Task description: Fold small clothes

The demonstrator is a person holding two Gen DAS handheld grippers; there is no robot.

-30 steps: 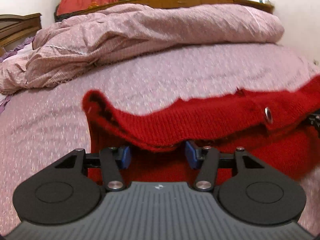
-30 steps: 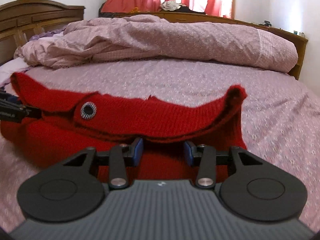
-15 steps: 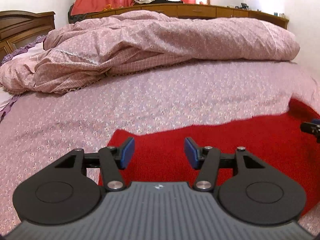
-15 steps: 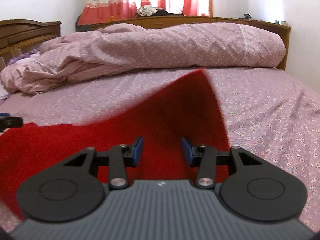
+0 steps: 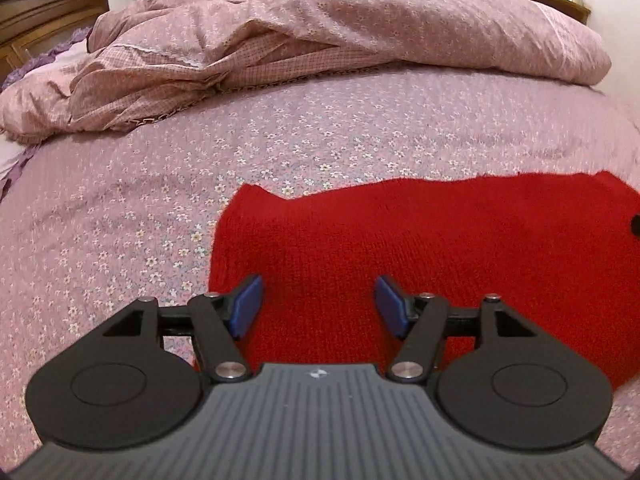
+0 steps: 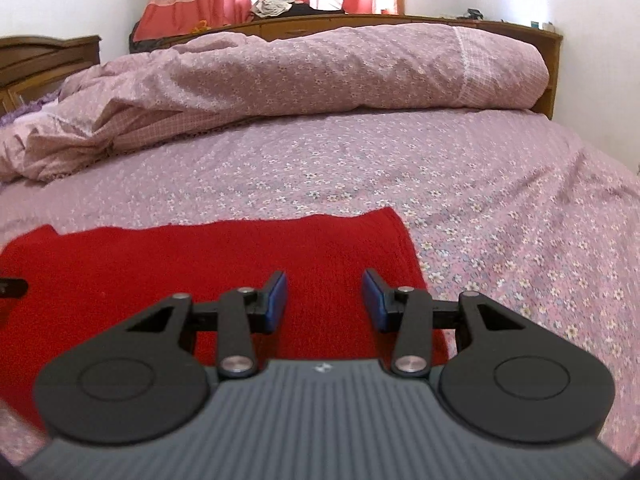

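Note:
A red knitted garment (image 5: pixel 420 240) lies folded flat on the pink flowered bedsheet (image 5: pixel 120 208); it also shows in the right wrist view (image 6: pixel 200 264). My left gripper (image 5: pixel 316 304) is open and empty, just above the garment's near left part. My right gripper (image 6: pixel 324 300) is open and empty above the garment's near right part. The tip of the other gripper shows at the frame edge in the left wrist view (image 5: pixel 635 225) and in the right wrist view (image 6: pixel 12 287).
A bunched pink duvet (image 5: pixel 320 28) lies across the far side of the bed, also in the right wrist view (image 6: pixel 300 76). A wooden headboard (image 6: pixel 44 60) stands at the far left and a wooden ledge (image 6: pixel 400 24) runs behind the duvet. Bare sheet (image 6: pixel 520 220) lies to the right.
One second ago both grippers held the garment's raised edge. They carried it over, let it go, and opened wider; the garment now lies flat and folded.

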